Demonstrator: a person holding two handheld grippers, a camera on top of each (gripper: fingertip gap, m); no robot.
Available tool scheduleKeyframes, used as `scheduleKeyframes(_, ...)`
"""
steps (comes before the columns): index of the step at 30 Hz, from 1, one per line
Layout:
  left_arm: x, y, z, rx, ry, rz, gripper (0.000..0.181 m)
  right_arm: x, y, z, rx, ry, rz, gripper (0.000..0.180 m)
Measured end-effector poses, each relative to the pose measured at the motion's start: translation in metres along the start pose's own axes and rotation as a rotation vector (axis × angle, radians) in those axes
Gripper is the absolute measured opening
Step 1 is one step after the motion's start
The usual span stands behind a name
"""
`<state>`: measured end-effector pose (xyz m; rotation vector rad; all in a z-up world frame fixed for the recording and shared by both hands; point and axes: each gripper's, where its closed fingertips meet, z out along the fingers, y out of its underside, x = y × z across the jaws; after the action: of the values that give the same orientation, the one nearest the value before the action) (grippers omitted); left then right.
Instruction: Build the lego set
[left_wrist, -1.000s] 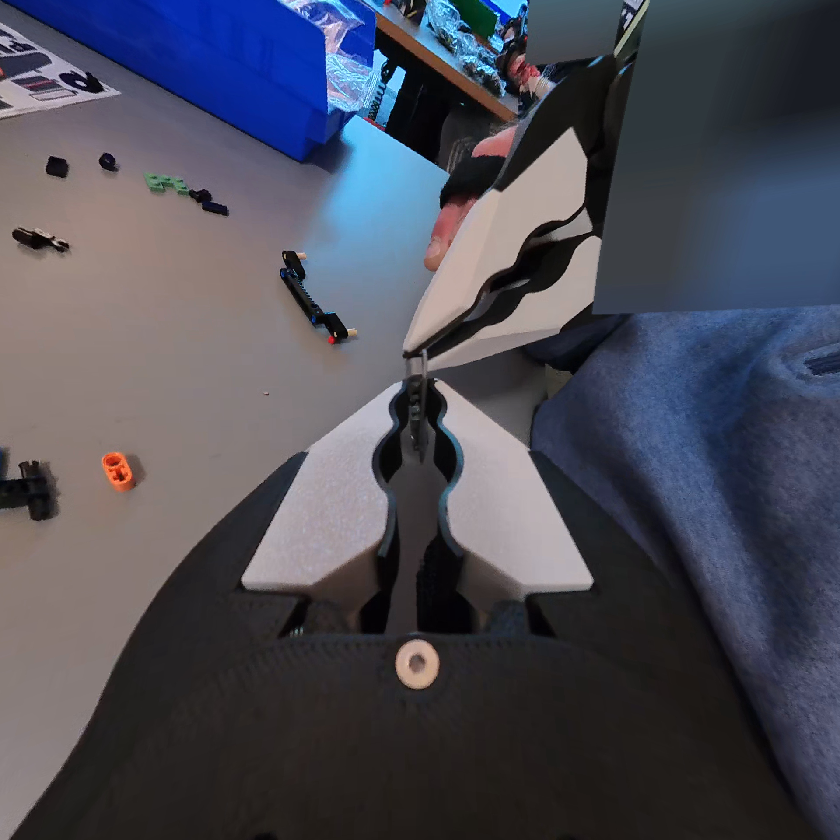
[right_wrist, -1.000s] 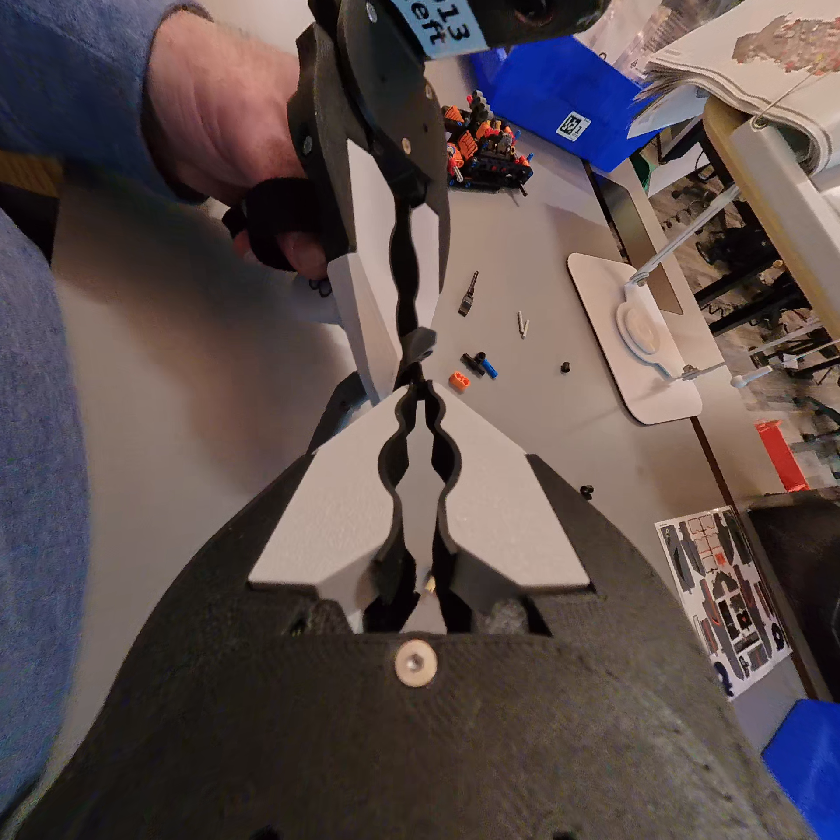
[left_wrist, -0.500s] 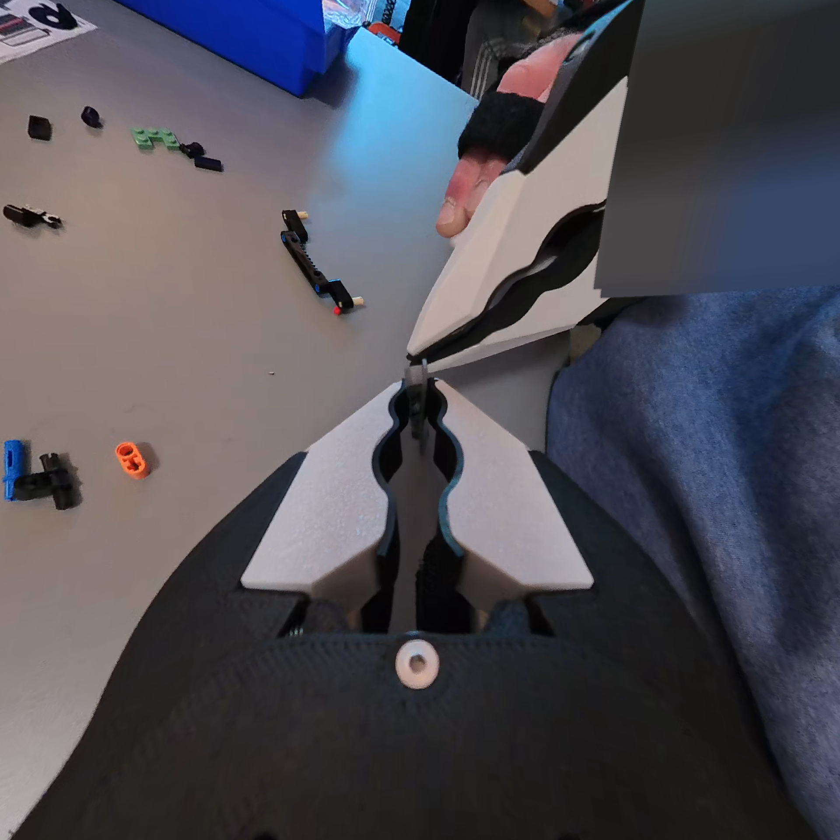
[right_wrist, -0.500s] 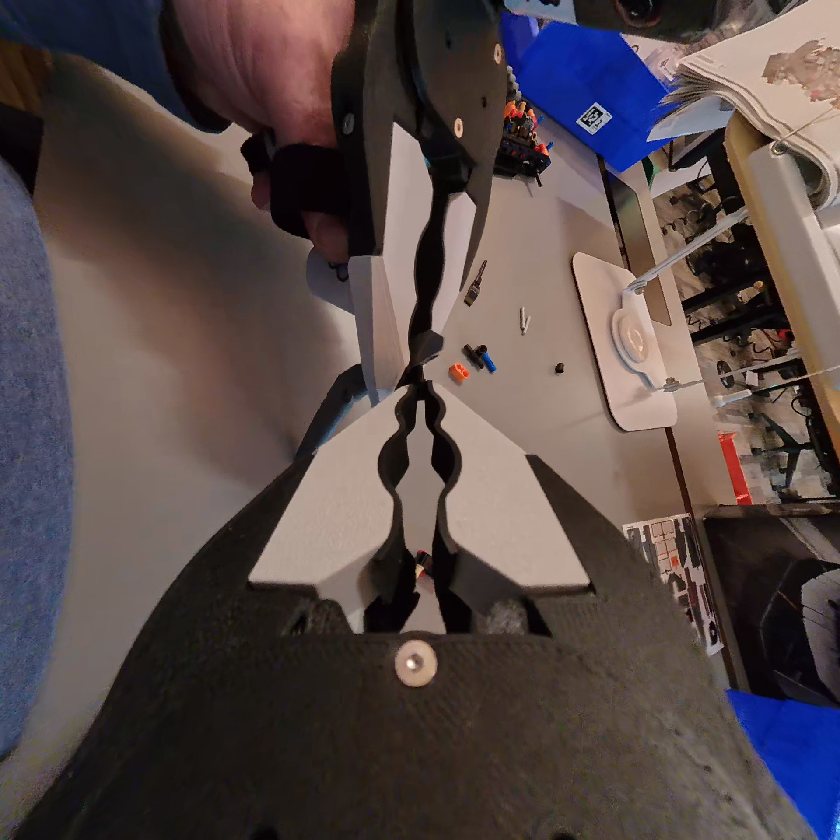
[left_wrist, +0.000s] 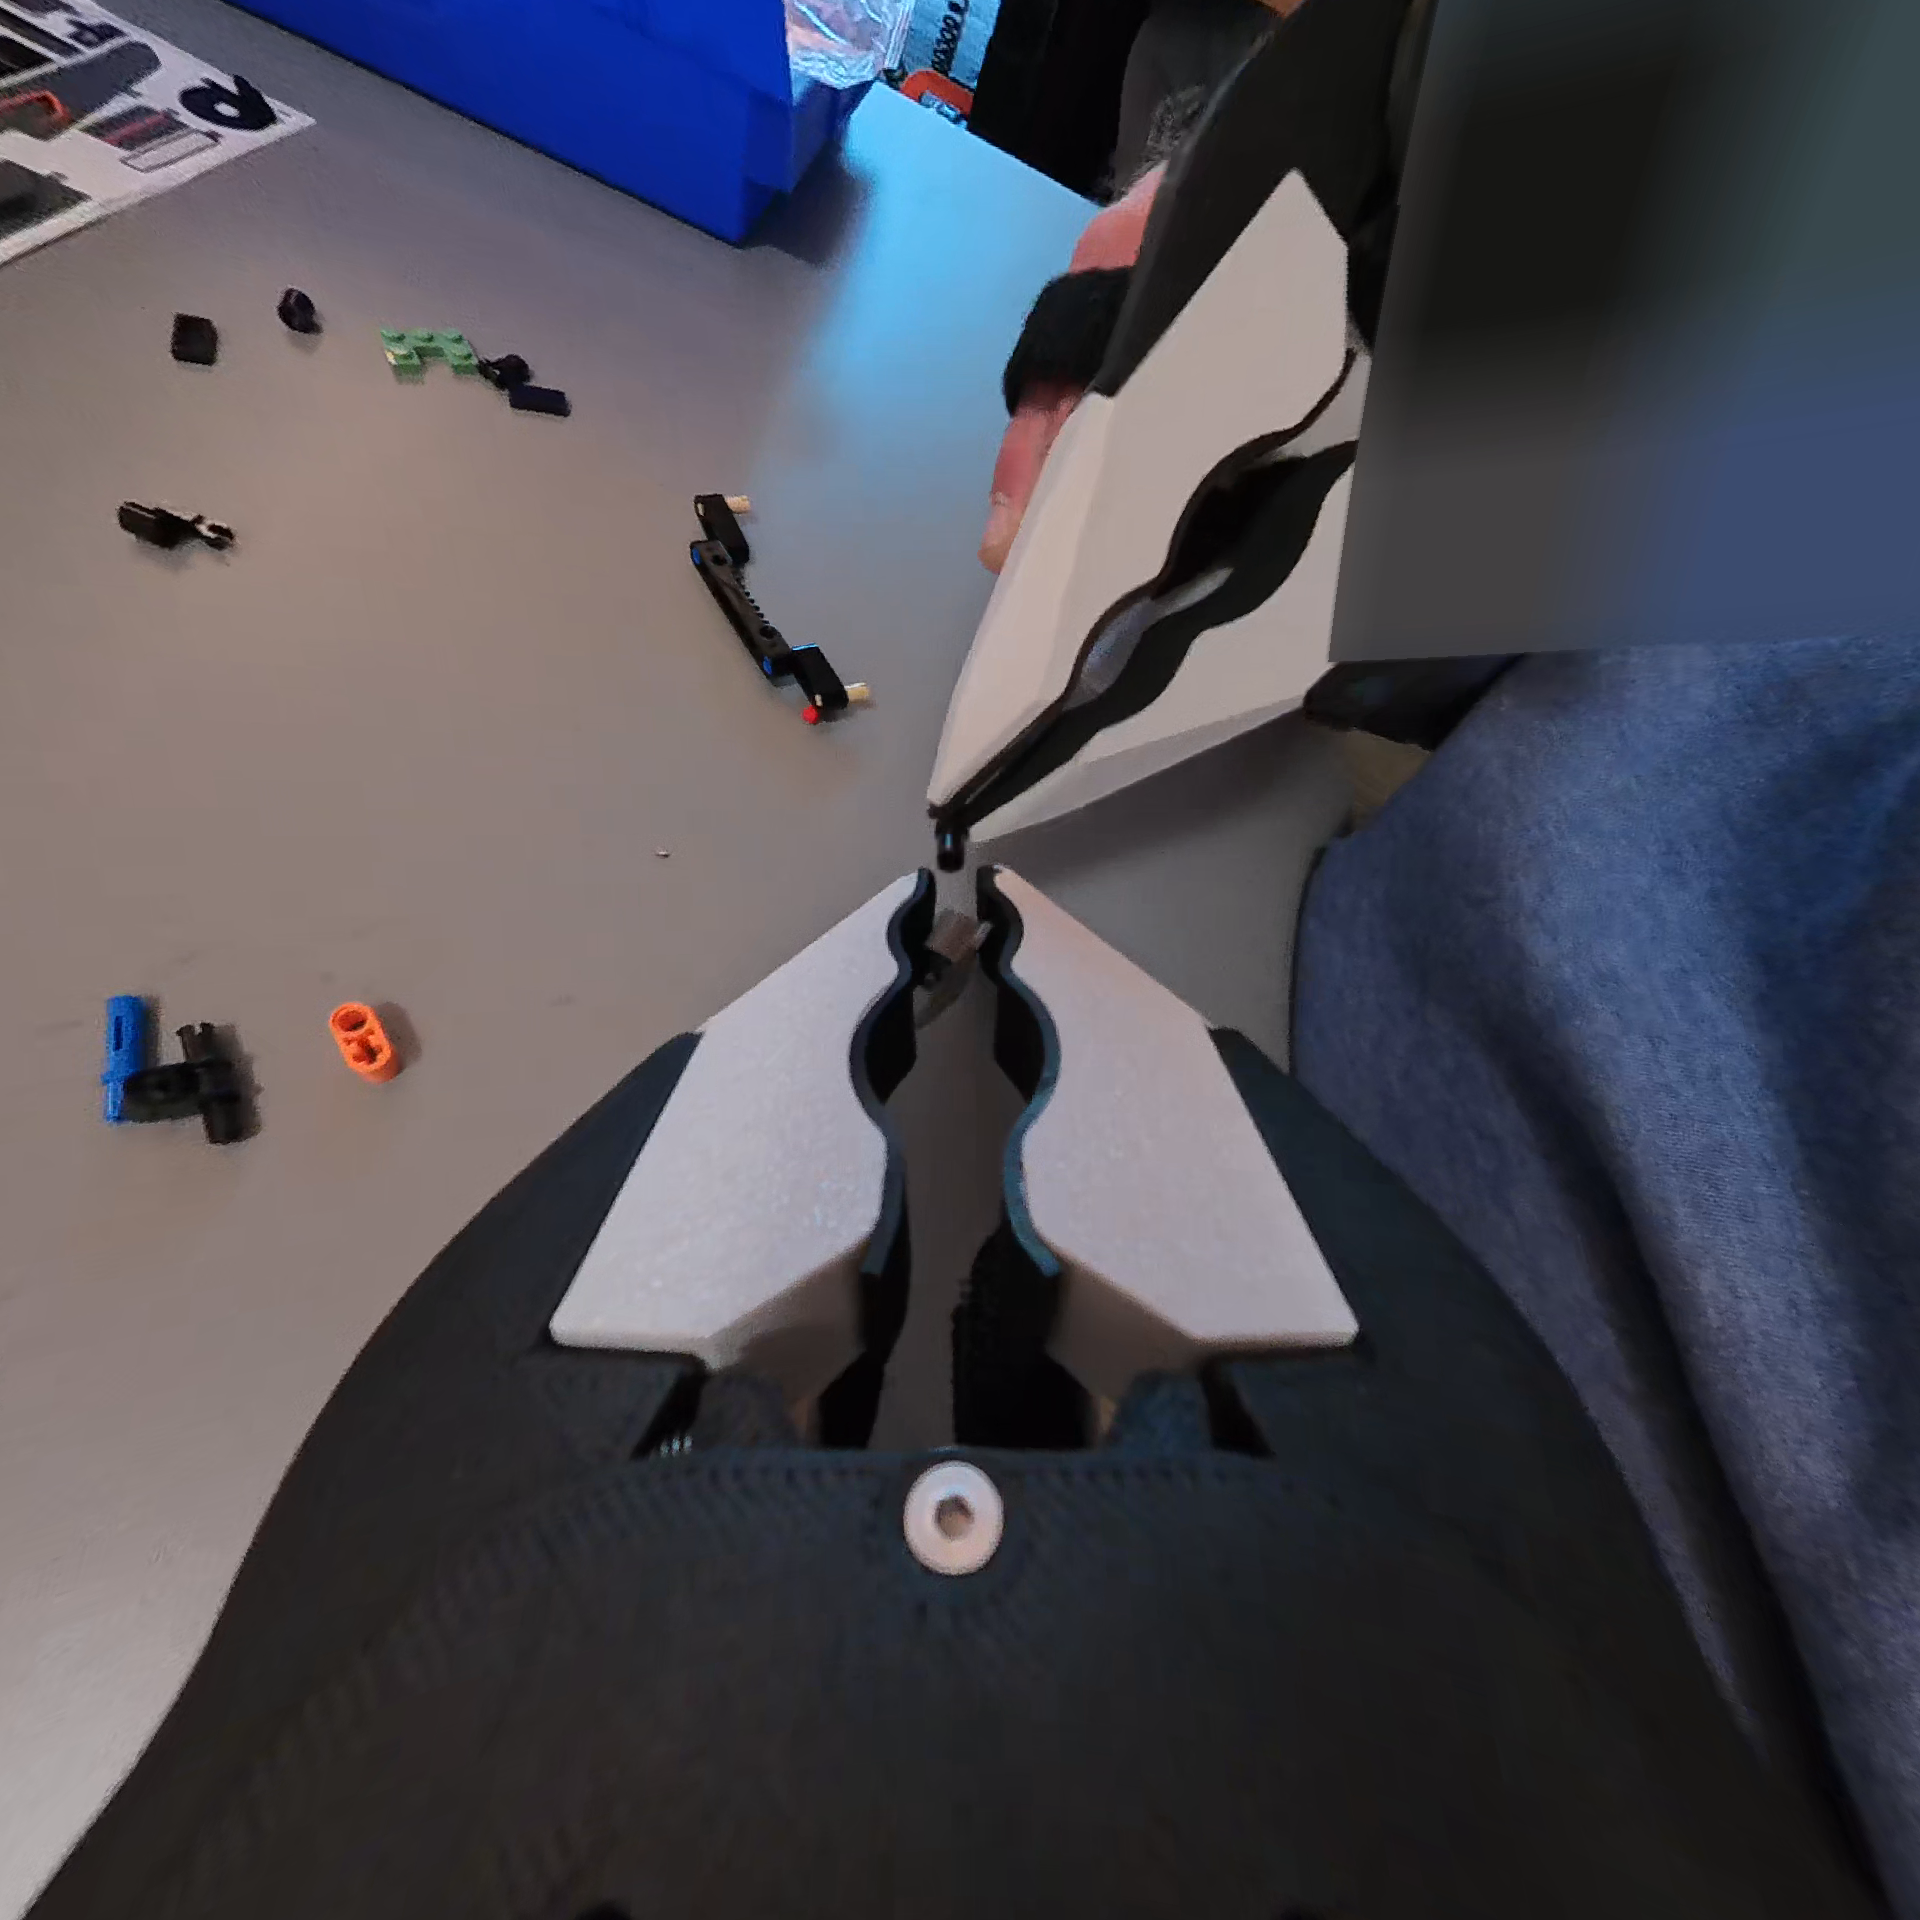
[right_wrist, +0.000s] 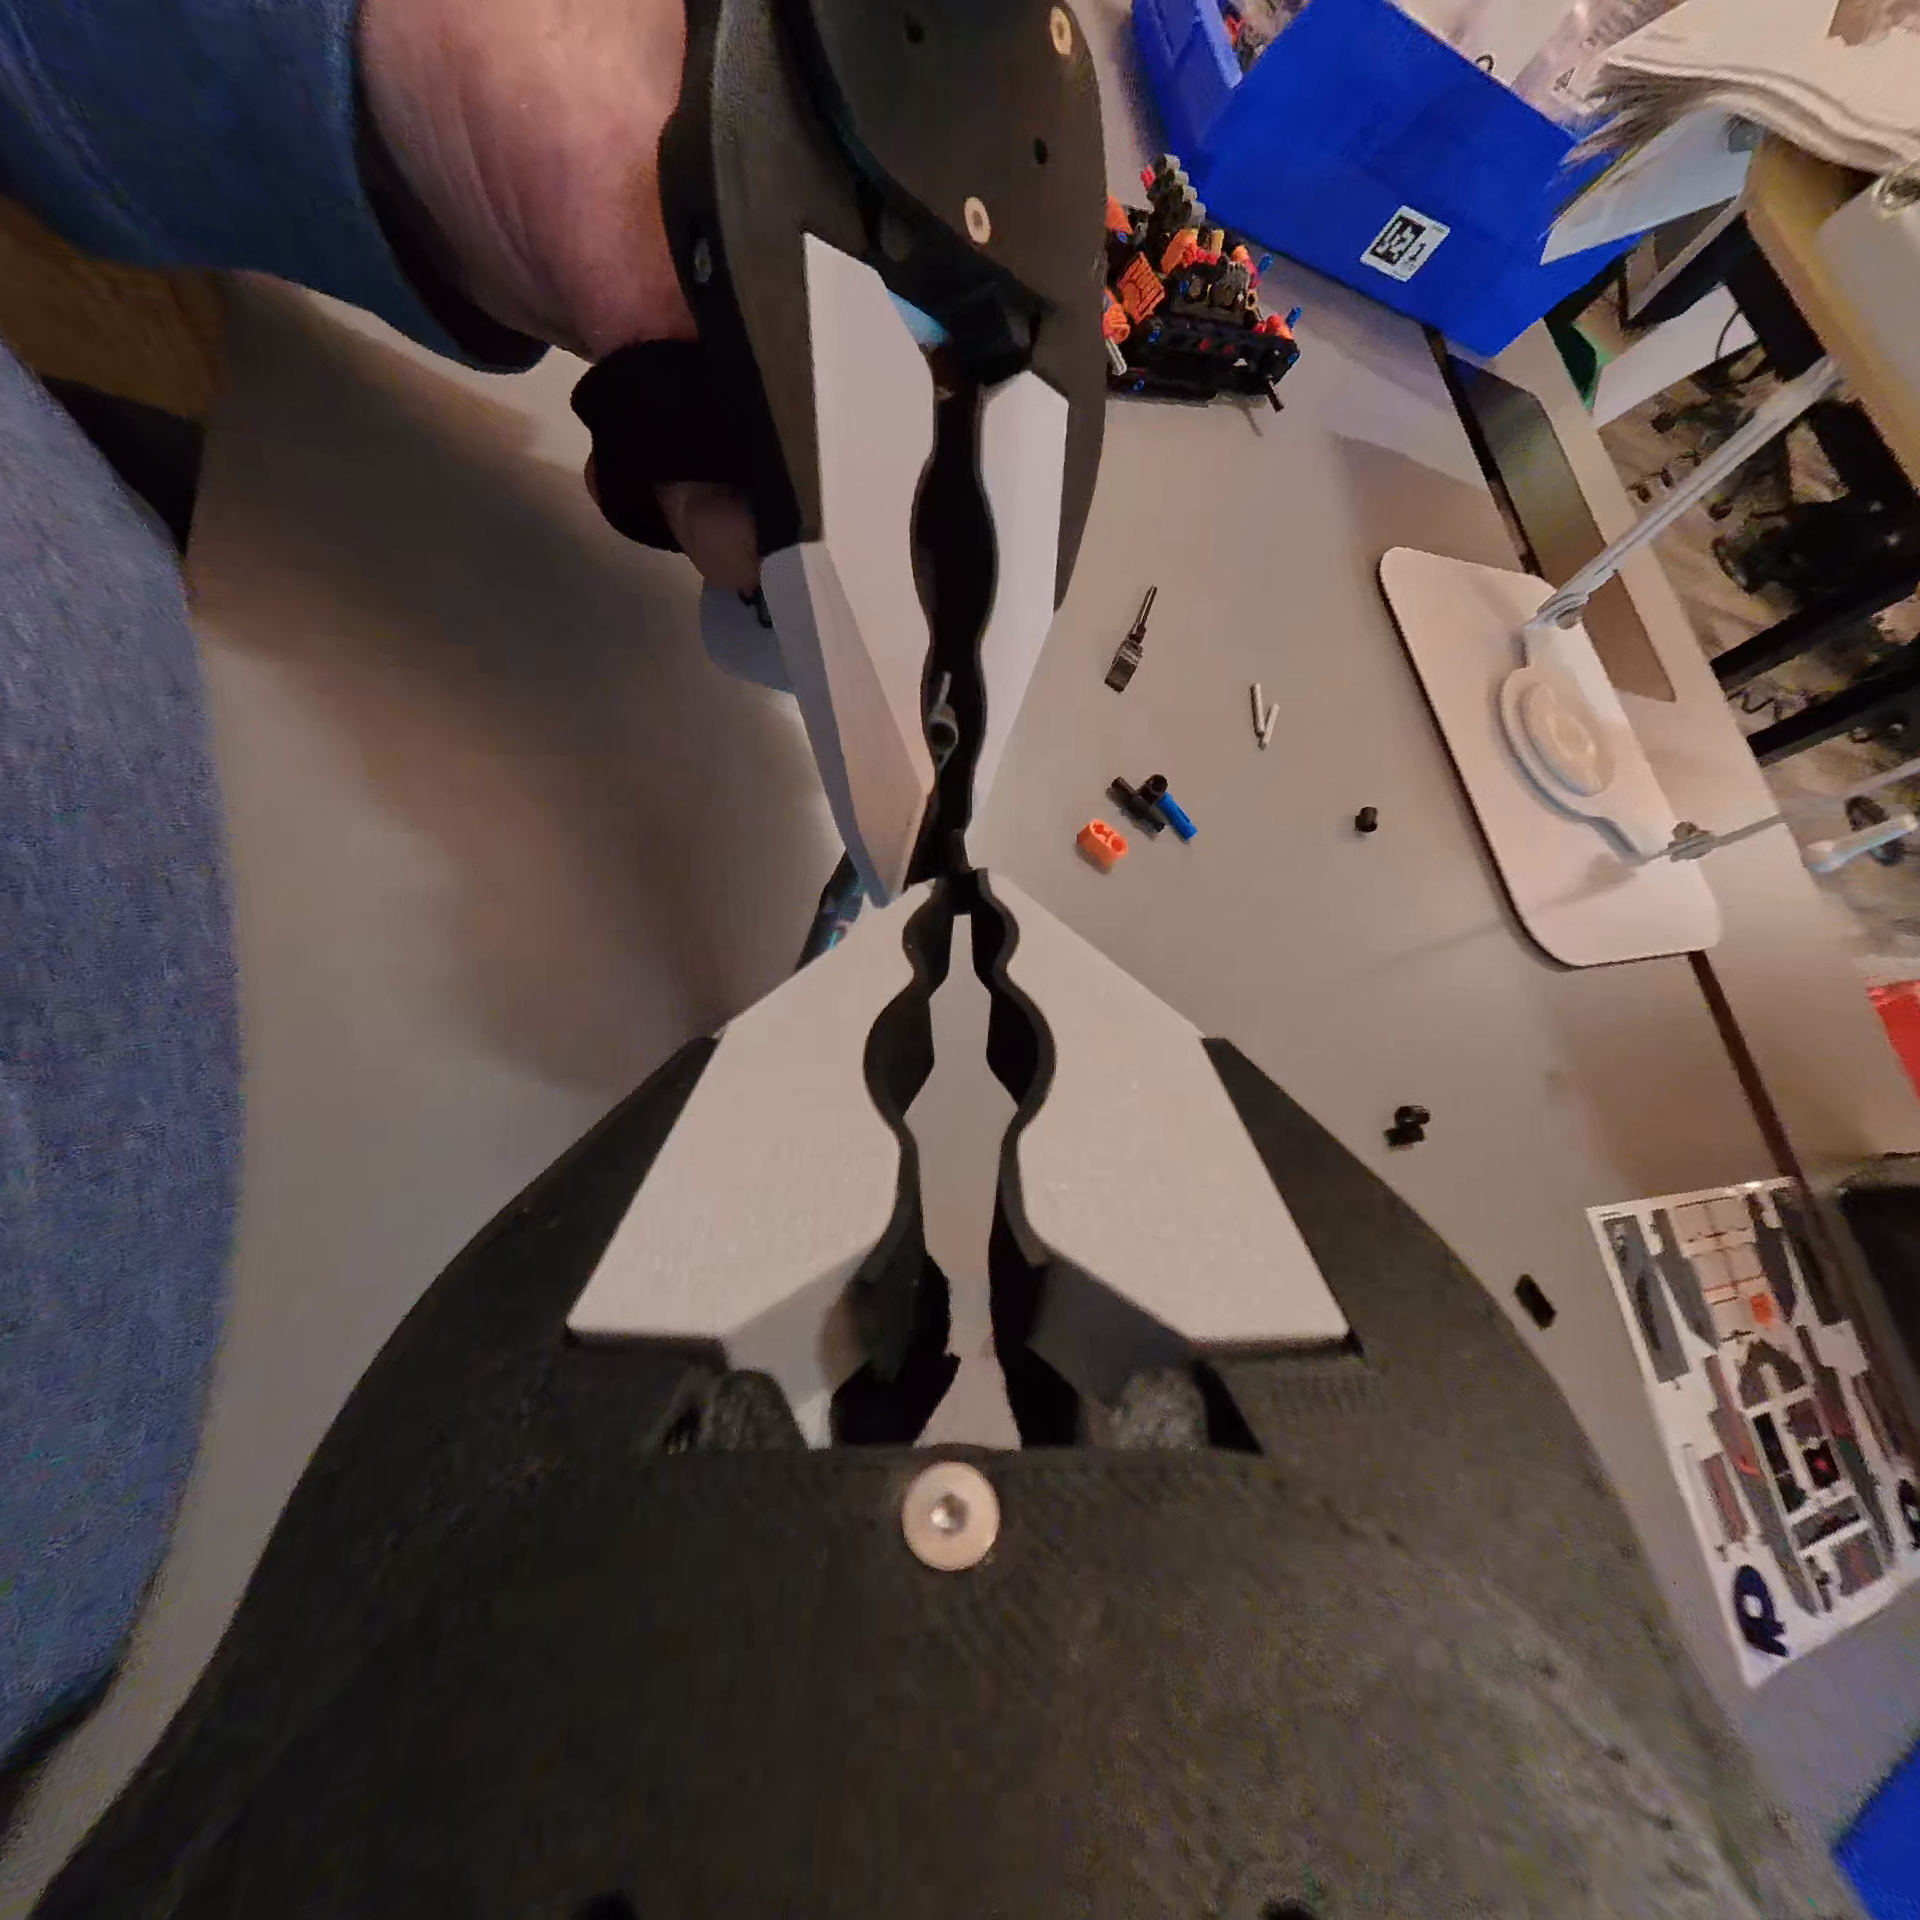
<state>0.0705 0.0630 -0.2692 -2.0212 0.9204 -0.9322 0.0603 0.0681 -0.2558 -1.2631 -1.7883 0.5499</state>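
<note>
The left gripper (left_wrist: 954, 889) and right gripper (right_wrist: 958, 891) meet tip to tip above the grey table (left_wrist: 436, 727), near its edge and the person's blue sleeve (left_wrist: 1621, 1039); the left gripper's jaws stand slightly apart, with a small grey piece (left_wrist: 952, 940) sitting between them just behind the tips, and I cannot tell whether it is truly pinched; the right gripper's jaws are pressed together on a small black pin (left_wrist: 948, 850) that sticks out from its tips, just clear of the left gripper's tips; in the right wrist view the grey piece (right_wrist: 943, 727) shows as a sliver in the other gripper's slot. Loose parts lie on the table well apart from the grippers: an orange connector (left_wrist: 364, 1037), a blue-and-black piece (left_wrist: 166, 1070), a black beam (left_wrist: 769, 613) with tan pegs, a green plate (left_wrist: 428, 349); farther off are a blue bin (right_wrist: 1382, 177), a half-built model (right_wrist: 1184, 301) and a sticker sheet (right_wrist: 1766, 1392).
</note>
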Motion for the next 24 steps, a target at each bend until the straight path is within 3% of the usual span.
scheduleKeyframes(14,-0.01,0.014,-0.002,-0.043,-0.038,-0.044,0.005,-0.022,0.029,0.0,-0.056,-0.179,0.179,0.001)
scheduleKeyframes(24,-0.023,0.031,0.0,-0.079,-0.11,-0.016,0.017,-0.025,0.036,0.008,-0.053,-0.278,0.337,0.001)
